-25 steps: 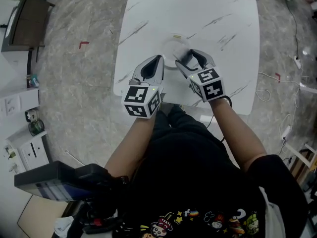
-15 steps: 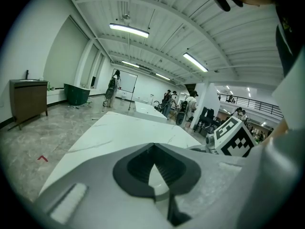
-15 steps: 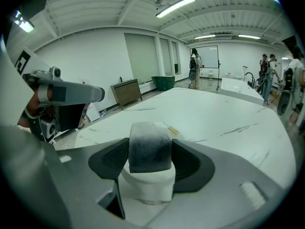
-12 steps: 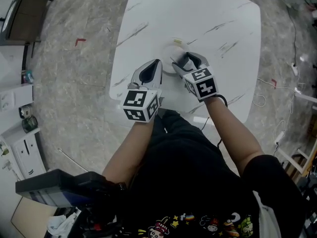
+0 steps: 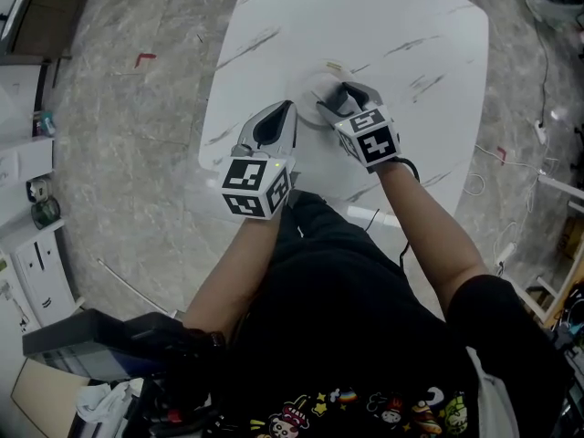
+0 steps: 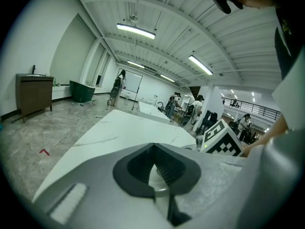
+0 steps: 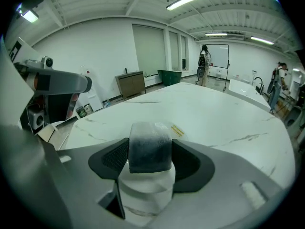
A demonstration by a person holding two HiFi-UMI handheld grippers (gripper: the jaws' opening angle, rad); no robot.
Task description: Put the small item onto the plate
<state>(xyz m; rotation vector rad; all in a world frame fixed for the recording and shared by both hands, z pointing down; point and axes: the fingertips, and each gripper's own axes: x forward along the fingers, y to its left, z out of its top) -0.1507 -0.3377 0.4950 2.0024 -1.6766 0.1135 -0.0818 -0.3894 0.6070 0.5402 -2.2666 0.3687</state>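
The table [image 5: 401, 35] is a white slab with thin grey marble veins and rounded corners, standing on a mottled grey floor [image 5: 137, 126]. Near its front edge lies the plate [image 5: 308, 91], round, pale and smooth, hard to separate from the tabletop in the head view. The right gripper [image 5: 345, 99] sits over the plate at centre frame, its grey plastic jaws with ribbed dark pads clenched on the small item [image 7: 149, 146]. This is a frosted grey block with a rounded top, paler above and darker below. It stands upright between the pads, and its long axis seems to run up the frame along the jaws, though the wide lens makes that uncertain. Directly under it shows a white, rounded form, probably the plate, and the item looks raised above it rather than resting on it. A small yellowish label [image 7: 177, 130] lies flat on the table [image 7: 224, 113] just beyond. The left gripper [image 5: 285, 115] rests beside the plate to the left, its jaw tips brought together with nothing between them [image 6: 153, 149]. Both bare forearms reach up from the lower frame and converge toward the plate, the marker cubes facing the camera.
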